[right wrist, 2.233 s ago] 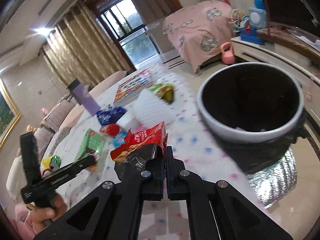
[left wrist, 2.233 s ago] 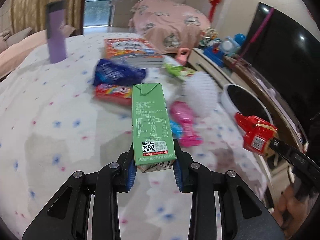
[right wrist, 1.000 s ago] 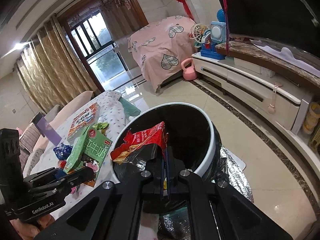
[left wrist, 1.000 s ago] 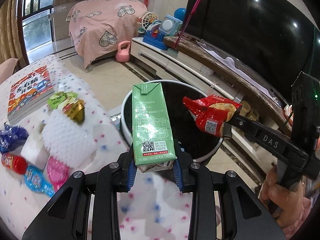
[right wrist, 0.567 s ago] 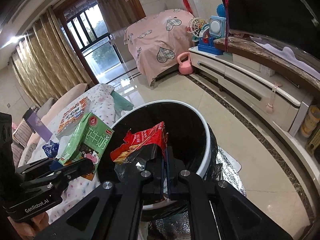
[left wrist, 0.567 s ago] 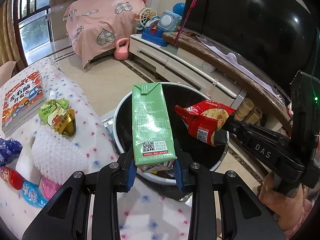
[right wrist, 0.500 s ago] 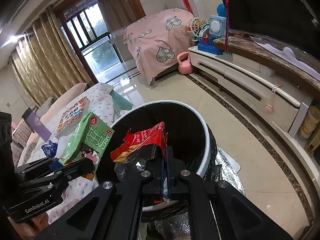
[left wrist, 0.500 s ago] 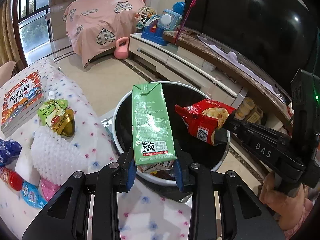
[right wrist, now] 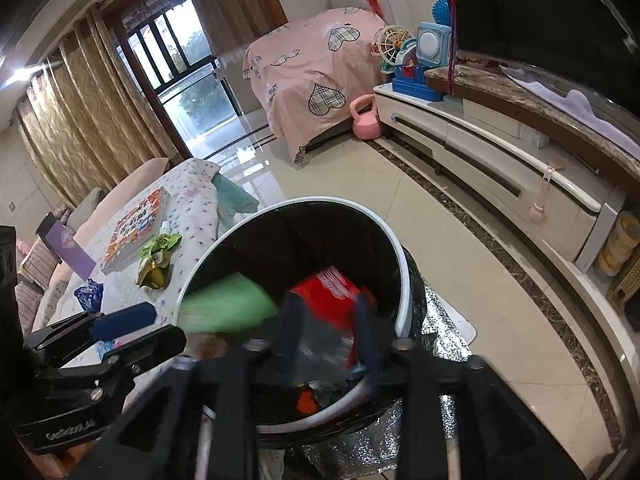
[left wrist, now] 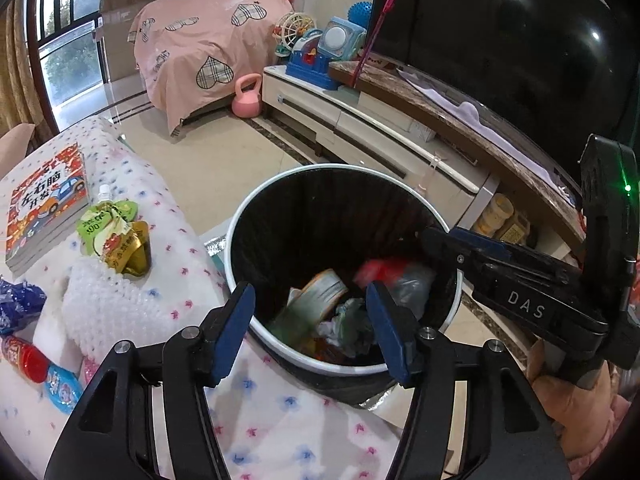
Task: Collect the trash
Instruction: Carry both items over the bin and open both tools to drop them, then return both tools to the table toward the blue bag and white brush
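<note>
A counter (left wrist: 280, 420) under a white cloth with pink and blue flecks stands beside a glossy tiled floor (right wrist: 360, 184), with a long TV cabinet (right wrist: 500, 160) and a pink-draped piece of furniture (left wrist: 208, 44) beyond. Just off the counter's edge sits one black trash bin (left wrist: 240, 236) with a white rim.

Both grippers hang over the bin, tilted down into it. The left gripper (left wrist: 310, 328) has jaws opening, nothing between them. The right gripper (right wrist: 326, 332) has jaws opening too, blurred; the red snack bag (right wrist: 328, 296) shows between them, apparently loose.

One green carton (right wrist: 228, 300), blurred, is inside the bin beside the red bag. On the counter lie one book (left wrist: 44, 200), a green-and-gold pouch (left wrist: 116, 240), and a bubble-wrap sheet (left wrist: 108, 308).
</note>
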A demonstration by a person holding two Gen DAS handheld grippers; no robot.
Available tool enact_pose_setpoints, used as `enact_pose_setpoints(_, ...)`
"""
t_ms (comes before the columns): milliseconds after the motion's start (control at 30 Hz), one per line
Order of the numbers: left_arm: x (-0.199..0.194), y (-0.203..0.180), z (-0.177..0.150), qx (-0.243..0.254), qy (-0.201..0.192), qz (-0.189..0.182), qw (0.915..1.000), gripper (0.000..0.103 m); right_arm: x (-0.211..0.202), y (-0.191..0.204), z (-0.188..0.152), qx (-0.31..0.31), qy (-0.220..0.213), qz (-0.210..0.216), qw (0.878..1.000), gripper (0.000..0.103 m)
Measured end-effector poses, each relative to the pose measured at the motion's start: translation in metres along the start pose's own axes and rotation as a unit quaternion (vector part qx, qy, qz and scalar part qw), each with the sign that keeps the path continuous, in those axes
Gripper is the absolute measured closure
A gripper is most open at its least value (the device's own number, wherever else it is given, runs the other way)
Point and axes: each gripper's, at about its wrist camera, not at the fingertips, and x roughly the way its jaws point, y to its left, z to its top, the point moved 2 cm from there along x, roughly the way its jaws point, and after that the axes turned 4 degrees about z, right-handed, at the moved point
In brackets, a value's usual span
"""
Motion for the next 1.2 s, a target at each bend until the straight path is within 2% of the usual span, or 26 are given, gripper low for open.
enact_pose_setpoints(133,-0.009,0.006,-0.004,-0.009,-0.006,0.000,0.9999,0.036,-0.008,0.000,-0.002,0.007,-0.008,0.006,1.000,0.058)
enact_pose_setpoints(233,-0.018,0.012,-0.010,-0.018,-0.011,-0.002,0.9998,0.035,-0.014,0.004,-0.005,0.011,-0.017,0.013,1.000,0.047)
enact_pose_setpoints(400,-0.038,0.029,-0.029,-0.038,-0.022,-0.004,0.9990,0.030,-0.026,0.015,-0.010,0.018,-0.033,0.025,0.999,0.025)
enact_pose_setpoints(500,-0.049,0.041,-0.045,-0.050,-0.025,0.001,0.9984,0.029,-0.034,0.025,-0.018,0.023,-0.044,0.036,0.998,0.018)
enact_pose_setpoints(767,-0.073,0.088,-0.088,-0.105,-0.026,0.020,0.9939,0.029,-0.037,0.059,-0.043,0.021,-0.042,0.061,0.997,0.015)
enact_pose_setpoints(1200,-0.096,0.166,-0.139,-0.194,-0.017,0.051,0.9796,0.029,-0.007,0.134,-0.087,-0.017,0.008,0.111,0.994,0.015)
